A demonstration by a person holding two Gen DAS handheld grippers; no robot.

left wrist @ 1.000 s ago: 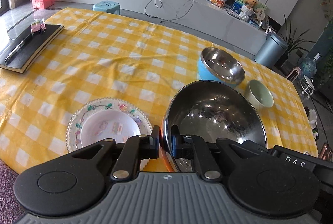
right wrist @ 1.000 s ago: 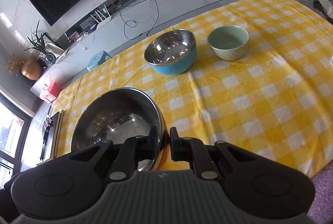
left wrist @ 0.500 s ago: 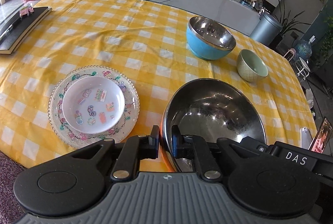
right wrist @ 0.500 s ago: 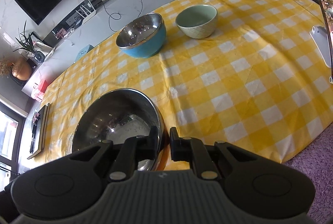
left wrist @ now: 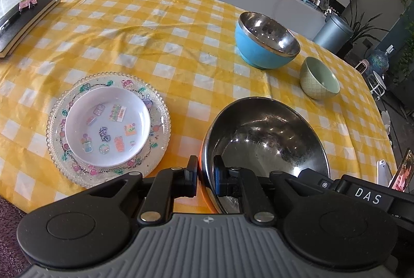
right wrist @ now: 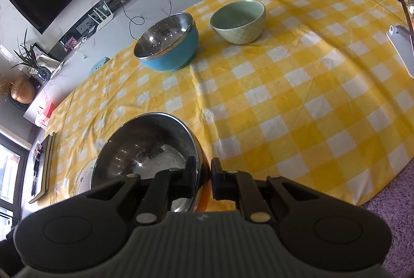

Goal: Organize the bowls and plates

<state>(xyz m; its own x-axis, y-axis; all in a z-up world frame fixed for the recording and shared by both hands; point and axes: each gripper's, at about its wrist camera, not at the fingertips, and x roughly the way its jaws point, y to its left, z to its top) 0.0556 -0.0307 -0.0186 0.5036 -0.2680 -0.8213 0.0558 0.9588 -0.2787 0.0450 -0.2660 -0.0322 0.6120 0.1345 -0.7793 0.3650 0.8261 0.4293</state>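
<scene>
Left gripper (left wrist: 205,178) jaws clamped on the near-left rim of the steel bowl (left wrist: 264,146), one finger outside the wall, one inside. Right gripper (right wrist: 203,179) jaws clamped on the same bowl (right wrist: 145,148) at its right rim, again one finger each side of the wall. Both grippers point steeply down. Orange outer wall of the bowl shows between the fingers. Bowl sits at the near edge of the worktop (left wrist: 181,27), tilted a little toward the far side; can't tell if its base touches the cloth.

Just left of the bowl: glass plate (left wrist: 58,122) with beaded rim, small white plate (left wrist: 107,130) with stickers stacked in its centre. Beyond the bowl, well apart: blue bowl (left wrist: 264,45) with steel inside, upright. Green bowl (left wrist: 319,81) just right of the blue one, upright, not touching it. Yellow-white check cloth covers the worktop. Black notebook (left wrist: 23,22) at the far left edge. Phone (right wrist: 406,9) on a stand at the right edge.
</scene>
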